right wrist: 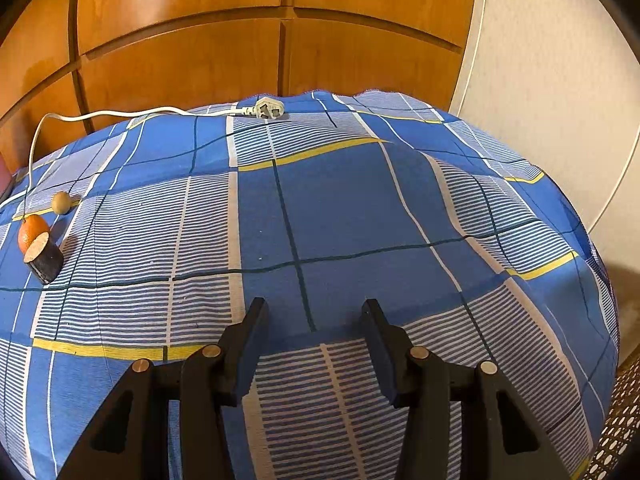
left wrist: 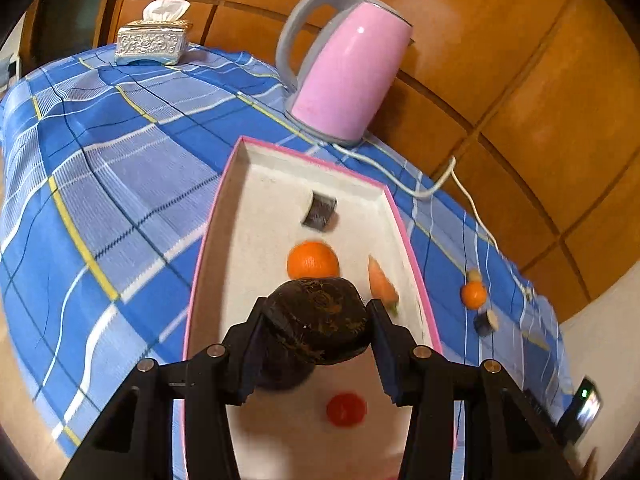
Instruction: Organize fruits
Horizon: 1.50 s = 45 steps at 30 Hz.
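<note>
Left wrist view: tray [left wrist: 224,216] on tablecloth [left wrist: 100,152], long axis running near to far. In tray, far to near: cut chunk [left wrist: 319,211], orange [left wrist: 313,261], disc [left wrist: 346,409]; carrot [left wrist: 381,280] right of orange. Held fruit [left wrist: 318,320] above tray, in front of orange. Kettle [left wrist: 346,72] just behind tray's far end. Tissue box [left wrist: 152,42] far left. Right of tray, on cloth: second orange [left wrist: 473,294], small chunk [left wrist: 485,322] nearer.

Right wrist view: plug [right wrist: 269,109] at far edge.
</note>
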Each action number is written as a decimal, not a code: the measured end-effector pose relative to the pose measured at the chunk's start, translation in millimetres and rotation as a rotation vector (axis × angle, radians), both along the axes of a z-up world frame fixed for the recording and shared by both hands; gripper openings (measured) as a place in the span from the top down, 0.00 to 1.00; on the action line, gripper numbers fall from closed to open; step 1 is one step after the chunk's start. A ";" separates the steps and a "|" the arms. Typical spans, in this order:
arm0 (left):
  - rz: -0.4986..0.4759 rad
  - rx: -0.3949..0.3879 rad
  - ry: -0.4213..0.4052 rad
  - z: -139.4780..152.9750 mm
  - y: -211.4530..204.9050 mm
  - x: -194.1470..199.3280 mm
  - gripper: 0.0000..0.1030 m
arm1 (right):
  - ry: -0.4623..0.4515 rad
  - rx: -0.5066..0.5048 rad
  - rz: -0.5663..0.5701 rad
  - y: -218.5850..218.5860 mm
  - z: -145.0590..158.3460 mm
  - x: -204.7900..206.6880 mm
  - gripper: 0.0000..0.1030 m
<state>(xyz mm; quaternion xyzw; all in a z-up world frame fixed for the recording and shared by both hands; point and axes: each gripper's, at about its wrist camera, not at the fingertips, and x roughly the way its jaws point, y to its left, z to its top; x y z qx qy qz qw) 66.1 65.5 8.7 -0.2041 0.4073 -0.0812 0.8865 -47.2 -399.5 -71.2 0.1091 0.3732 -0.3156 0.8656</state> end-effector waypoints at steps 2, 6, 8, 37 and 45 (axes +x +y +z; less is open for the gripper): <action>0.006 -0.011 -0.001 2.0 2.9 10.8 0.53 | -0.004 0.003 0.000 -0.3 0.1 -0.6 0.53; 0.017 0.000 0.016 -1.0 5.4 32.4 0.53 | -0.008 0.005 0.001 -0.8 -0.2 -1.0 0.53; 0.029 0.021 0.026 -4.1 6.1 42.1 0.53 | -0.010 0.006 0.001 -1.0 -0.3 -1.5 0.53; 0.075 0.271 -0.077 -2.5 -18.7 -35.8 0.13 | -0.018 0.012 0.003 -1.6 0.5 -1.6 0.52; 0.118 0.309 -0.113 -9.0 -22.3 -55.8 0.01 | -0.021 0.014 0.003 -1.6 0.5 -2.0 0.52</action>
